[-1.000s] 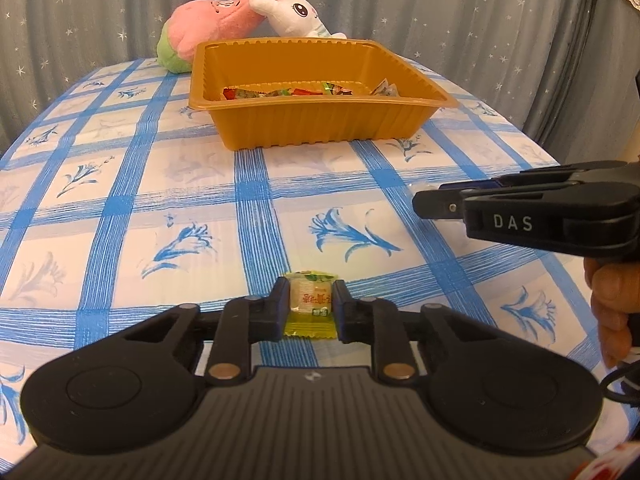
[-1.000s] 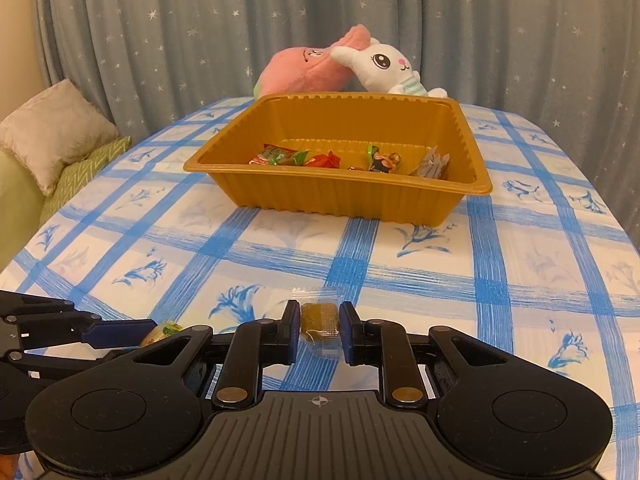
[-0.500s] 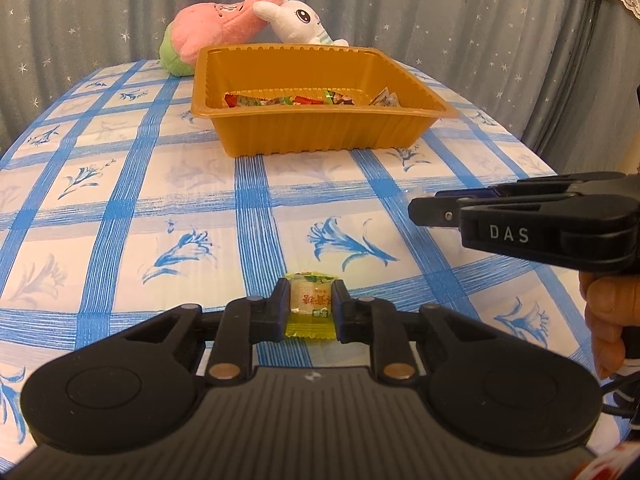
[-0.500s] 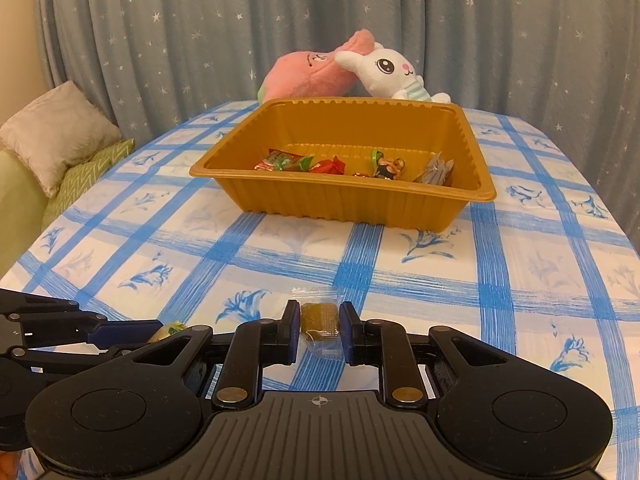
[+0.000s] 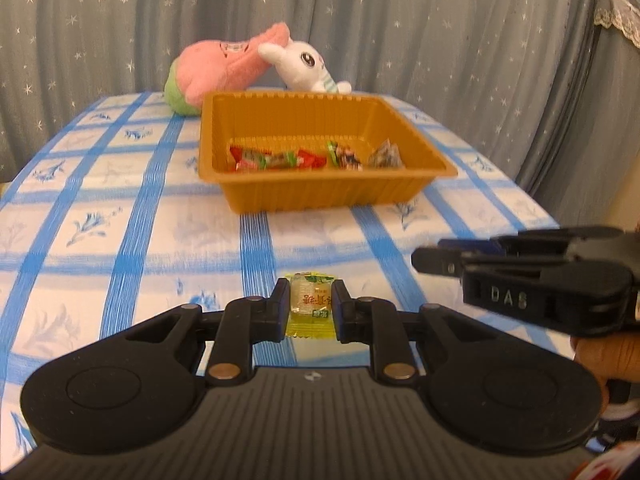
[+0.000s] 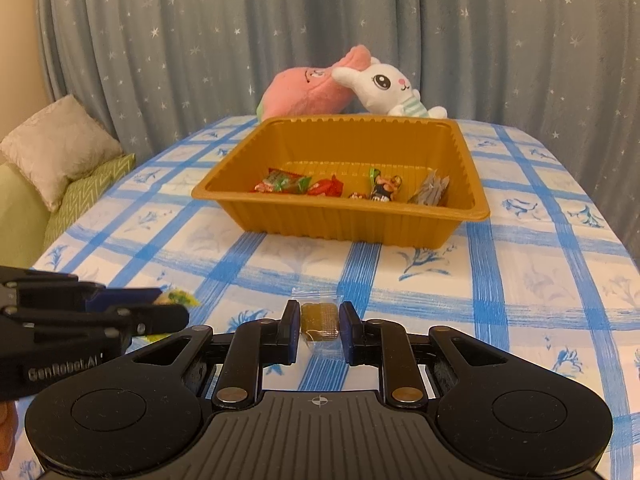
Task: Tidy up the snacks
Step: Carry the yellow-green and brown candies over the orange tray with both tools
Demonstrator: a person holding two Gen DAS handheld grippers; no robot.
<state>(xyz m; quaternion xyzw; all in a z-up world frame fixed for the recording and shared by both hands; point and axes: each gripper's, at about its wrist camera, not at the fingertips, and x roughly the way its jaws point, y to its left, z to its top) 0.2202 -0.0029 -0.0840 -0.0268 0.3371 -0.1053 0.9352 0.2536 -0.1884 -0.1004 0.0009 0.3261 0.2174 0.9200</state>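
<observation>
Two grippers each pinch one candy: the left gripper [image 5: 311,309] closed on a yellow candy [image 5: 310,307], the right gripper [image 6: 319,331] on a brown candy [image 6: 319,321], both near, facing the far tray [image 6: 476,184], probably for dropping in.

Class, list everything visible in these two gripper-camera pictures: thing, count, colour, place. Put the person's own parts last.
Tray: one, golden-brown, mid-table.
Wrapped snacks: several, red, green, silver, inside tray.
Yellow candy: one, between left gripper's fingers.
Brown candy: one, clear wrapper, between right gripper's fingers.
Plush toys: two, pink and white, behind tray.
Tablecloth: one, blue-checked.
Curtain: grey, starred.
Cushions: beige and green, left.
Left gripper: black.
Right gripper: black.
Hand: holding right gripper.
</observation>
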